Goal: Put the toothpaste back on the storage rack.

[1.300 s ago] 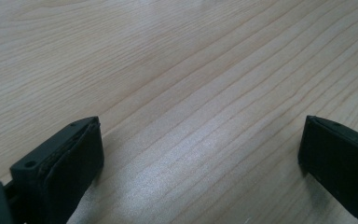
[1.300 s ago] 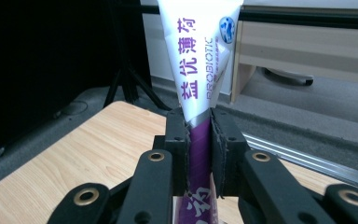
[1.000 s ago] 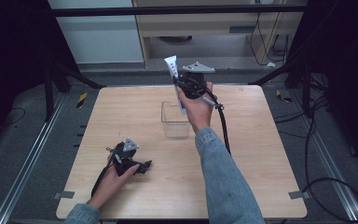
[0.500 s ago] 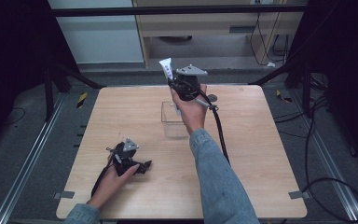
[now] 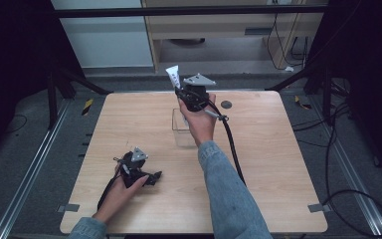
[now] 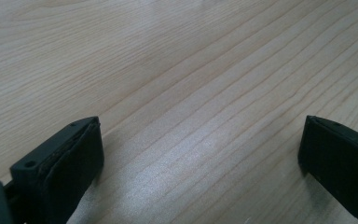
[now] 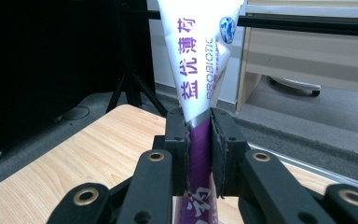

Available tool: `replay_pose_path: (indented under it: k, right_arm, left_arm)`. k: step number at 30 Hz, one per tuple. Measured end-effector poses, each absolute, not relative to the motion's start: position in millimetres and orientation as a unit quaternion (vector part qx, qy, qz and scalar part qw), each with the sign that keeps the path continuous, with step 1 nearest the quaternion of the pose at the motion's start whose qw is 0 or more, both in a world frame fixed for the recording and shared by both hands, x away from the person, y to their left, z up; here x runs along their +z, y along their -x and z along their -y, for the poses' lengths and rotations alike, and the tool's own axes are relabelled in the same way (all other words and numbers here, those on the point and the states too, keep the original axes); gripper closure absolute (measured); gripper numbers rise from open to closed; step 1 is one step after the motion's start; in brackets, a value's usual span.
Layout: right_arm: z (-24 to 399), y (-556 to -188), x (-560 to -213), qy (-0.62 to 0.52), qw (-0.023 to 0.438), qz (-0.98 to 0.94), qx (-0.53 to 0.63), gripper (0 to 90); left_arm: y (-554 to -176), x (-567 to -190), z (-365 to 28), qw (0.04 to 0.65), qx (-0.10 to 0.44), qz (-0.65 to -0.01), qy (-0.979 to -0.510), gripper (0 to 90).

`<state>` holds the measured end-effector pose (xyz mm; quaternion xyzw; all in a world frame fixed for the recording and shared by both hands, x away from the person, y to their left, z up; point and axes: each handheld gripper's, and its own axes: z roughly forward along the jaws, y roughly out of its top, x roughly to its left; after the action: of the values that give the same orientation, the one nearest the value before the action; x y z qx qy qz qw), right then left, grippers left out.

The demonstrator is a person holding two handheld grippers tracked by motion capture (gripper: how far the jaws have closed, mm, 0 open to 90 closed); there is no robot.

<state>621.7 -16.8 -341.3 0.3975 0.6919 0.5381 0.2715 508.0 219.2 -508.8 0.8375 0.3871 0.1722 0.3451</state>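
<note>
My right gripper (image 5: 180, 91) is raised over the far middle of the table and shut on a white and purple toothpaste tube (image 5: 173, 76). In the right gripper view the tube (image 7: 199, 60) stands upright between the closed jaws, purple part low, white crimped end up, with purple lettering. A clear plastic box (image 5: 181, 128) stands on the table just below and toward me from that hand. My left gripper (image 5: 155, 178) rests on the near left of the table, held by a hand. In the left gripper view its jaws stand wide apart over bare wood, nothing between them.
The wooden table (image 5: 278, 164) has a small dark round spot (image 5: 226, 104) at the far right of centre. A black cable (image 5: 231, 144) trails from the right gripper along the forearm. A cabinet and floor cables lie beyond the far edge.
The right gripper with the tube has shifted slightly left and a little farther away above the clear box. The left gripper has stayed still on the table.
</note>
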Motion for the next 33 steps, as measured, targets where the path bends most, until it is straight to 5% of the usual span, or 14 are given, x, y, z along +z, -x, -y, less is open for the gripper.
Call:
replay_pose_path:
  k: [33]
  right_arm:
    - [11,-628,-365,-0.405,0.272,-0.699,0.522,78.1]
  left_arm:
    - [-508,-509,-219,0.345,0.172,-0.388,-0.837,0.0]
